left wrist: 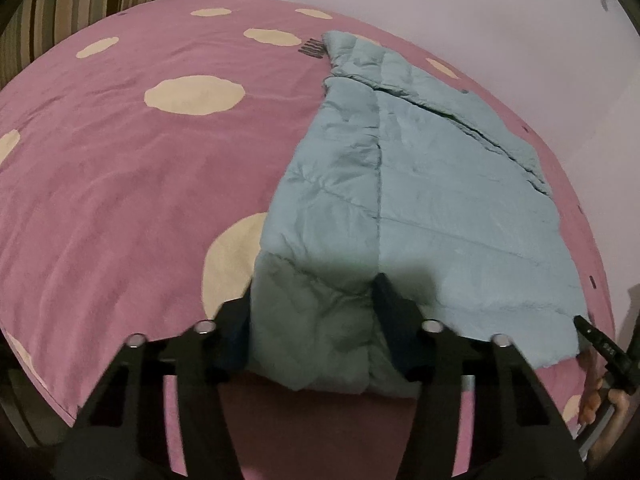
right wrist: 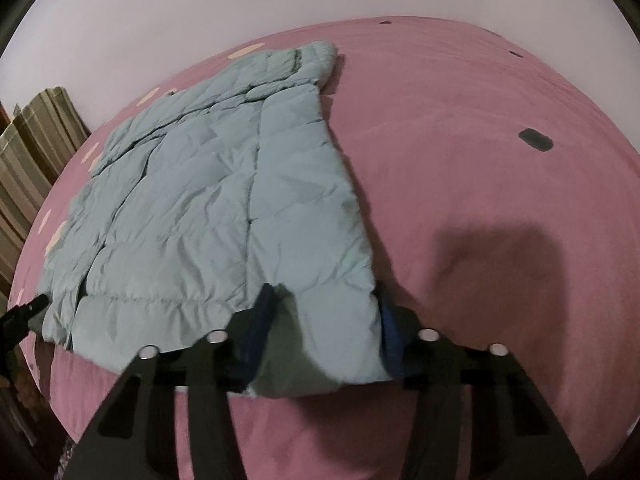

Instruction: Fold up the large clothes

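Nearest the onlooker, the left claw (left wrist: 316, 320) pinches the near-left hem corner of a pale blue quilted puffer jacket (left wrist: 420, 184), its jaws drawn in on a thick bunch of padded cloth. The right claw (right wrist: 324, 332) likewise grips the near-right hem corner, fabric wedged between its blue-padded fingers (right wrist: 390, 332). Both corners hang over the near edge of the bed (right wrist: 480, 160), which carries a pink cover with cream spots (left wrist: 194, 94).

Handling, as a judgement: the jacket looks light, soft and springy, with a smooth shell likely to slip, so a deep bite on the stitched hem band seems the surest hold; thin pinches may slide off, and trapped air may make folds bounce back.

Beyond the claws, the jacket lies flat along the bed, quilting seams running across its panels and a centre seam running away from the hem. A sleeve (left wrist: 460, 120) is laid over its right side. Farthest off, the collar (right wrist: 316, 58) rests towards the far edge, near the plain wall (right wrist: 200, 20) and a striped curtain (left wrist: 84, 4).
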Demonstrator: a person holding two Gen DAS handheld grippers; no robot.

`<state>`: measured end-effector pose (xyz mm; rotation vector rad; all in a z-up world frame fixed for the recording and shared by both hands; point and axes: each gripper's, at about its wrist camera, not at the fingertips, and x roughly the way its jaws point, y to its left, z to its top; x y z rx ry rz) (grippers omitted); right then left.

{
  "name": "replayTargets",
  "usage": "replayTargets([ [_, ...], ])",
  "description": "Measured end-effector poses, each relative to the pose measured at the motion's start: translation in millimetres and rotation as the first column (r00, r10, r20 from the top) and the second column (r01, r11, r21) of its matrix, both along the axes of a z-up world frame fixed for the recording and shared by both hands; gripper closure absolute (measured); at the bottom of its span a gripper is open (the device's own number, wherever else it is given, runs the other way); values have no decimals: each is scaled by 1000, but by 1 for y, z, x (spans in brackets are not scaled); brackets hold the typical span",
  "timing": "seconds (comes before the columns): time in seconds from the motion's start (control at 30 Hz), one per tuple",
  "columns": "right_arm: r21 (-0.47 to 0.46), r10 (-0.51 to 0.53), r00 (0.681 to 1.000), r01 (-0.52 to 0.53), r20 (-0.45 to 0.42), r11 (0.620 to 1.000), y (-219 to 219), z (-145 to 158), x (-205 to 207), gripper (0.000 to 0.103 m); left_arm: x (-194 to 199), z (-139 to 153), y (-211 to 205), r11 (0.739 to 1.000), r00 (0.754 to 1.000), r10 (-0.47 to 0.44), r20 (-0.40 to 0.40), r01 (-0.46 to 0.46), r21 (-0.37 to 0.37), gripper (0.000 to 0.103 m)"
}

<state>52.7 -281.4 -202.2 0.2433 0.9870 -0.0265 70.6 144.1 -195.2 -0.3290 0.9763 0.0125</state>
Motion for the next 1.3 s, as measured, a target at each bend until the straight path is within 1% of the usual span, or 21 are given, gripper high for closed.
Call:
replayTargets([
  [0.03,0,3,1000,-3,0,1000,0,0,-1,69,0,1,0,1000,1000,1,3,-1,2,61],
  [0.07,1,7,1000,-7,2,1000,2,1,-1,73,-1,1,0,1000,1000,6,6,-6,5,68],
  [0.1,2,12,1000,-12,5,1000,3,2,-2,79,-2,2,0,1000,1000,8,10,-8,4,78],
  [0.2,3,20,999,-20,28,1000,8,7,-6,88,-5,6,1,1000,1000,17,23,-17,-8,90],
  [0.27,9,18,999,-19,48,1000,9,13,-9,92,-6,13,1,1000,999,22,44,-22,-10,93],
  [0.33,22,15,997,-17,75,1000,11,22,-12,94,-7,28,1,1000,996,31,81,-31,1,94],
  [0.47,55,12,992,-19,127,998,11,45,-9,95,0,58,5,999,988,50,146,-49,-15,95],
  [0.6,98,8,986,-25,168,995,9,67,2,95,20,88,9,998,979,56,197,-51,-29,95],
  [0.73,123,0,978,-26,210,992,5,89,27,95,52,108,9,999,973,50,224,-46,-22,95],
  [0.87,162,-23,969,-17,246,987,-2,111,67,95,90,123,3,999,967,41,251,-47,17,95],
  [0.9,172,-30,967,-14,252,985,-3,115,79,95,105,127,2,998,966,44,254,-51,20,95],
  [1.07,222,-64,966,7,252,975,-12,120,138,95,168,128,3,997,968,66,242,-73,21,95],
  [1.2,226,-86,972,36,220,974,-19,108,189,95,214,116,2,995,973,79,217,-89,36,95],
  [1.3,218,-95,978,53,187,974,-24,94,218,95,245,99,1,994,978,84,191,-95,51,95],
])
